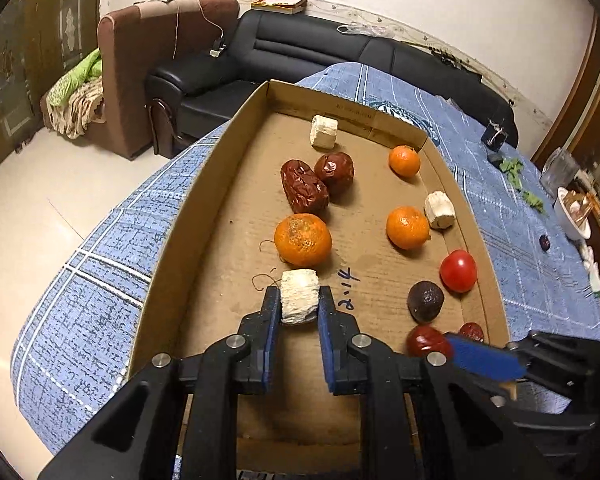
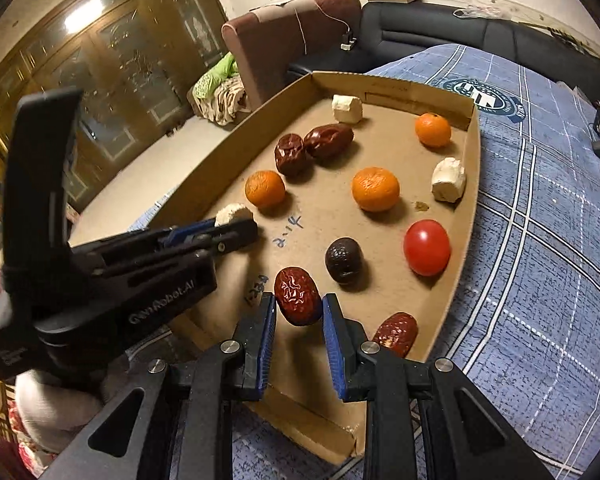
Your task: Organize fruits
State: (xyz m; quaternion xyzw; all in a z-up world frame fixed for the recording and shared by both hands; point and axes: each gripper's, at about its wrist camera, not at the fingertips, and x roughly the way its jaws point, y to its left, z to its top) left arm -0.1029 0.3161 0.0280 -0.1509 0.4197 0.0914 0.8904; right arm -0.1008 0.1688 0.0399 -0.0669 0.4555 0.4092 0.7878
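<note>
Left wrist view: the left gripper [image 1: 299, 304] is seen closed on a pale white chunk [image 1: 299, 296], its blue pads pressed against both sides of it, low in a shallow cardboard tray [image 1: 172, 240] laid on a blue checked cloth [image 1: 80, 272]. A large orange [image 1: 303, 240] is found just at 12 o'clock from the chunk, touching or nearly touching it, and two wrinkled red dates [image 1: 316, 184] lie side by side beyond that. Toward 2 o'clock a second orange [image 1: 407, 227] is seen beside another white chunk [image 1: 439, 210], with a third orange [image 1: 404, 161] and a third white chunk [image 1: 323, 131] further back. A red tomato [image 1: 458, 271] and a dark wrinkled fruit [image 1: 425, 301] are placed at 3 o'clock, near the tray's right wall.

Right wrist view: the right gripper [image 2: 299, 312] is seen clamped on a red date [image 2: 297, 295], which is held between its blue pads just above the tray floor. Another date [image 2: 396, 334] lies at 4 o'clock from it by the tray's near edge. The dark fruit [image 2: 343, 260] is at 1 o'clock and the tomato [image 2: 426, 247] beyond it at 2 o'clock. The left gripper [image 2: 236, 224] is visible at 10 o'clock with its white chunk [image 2: 232, 213]
</note>
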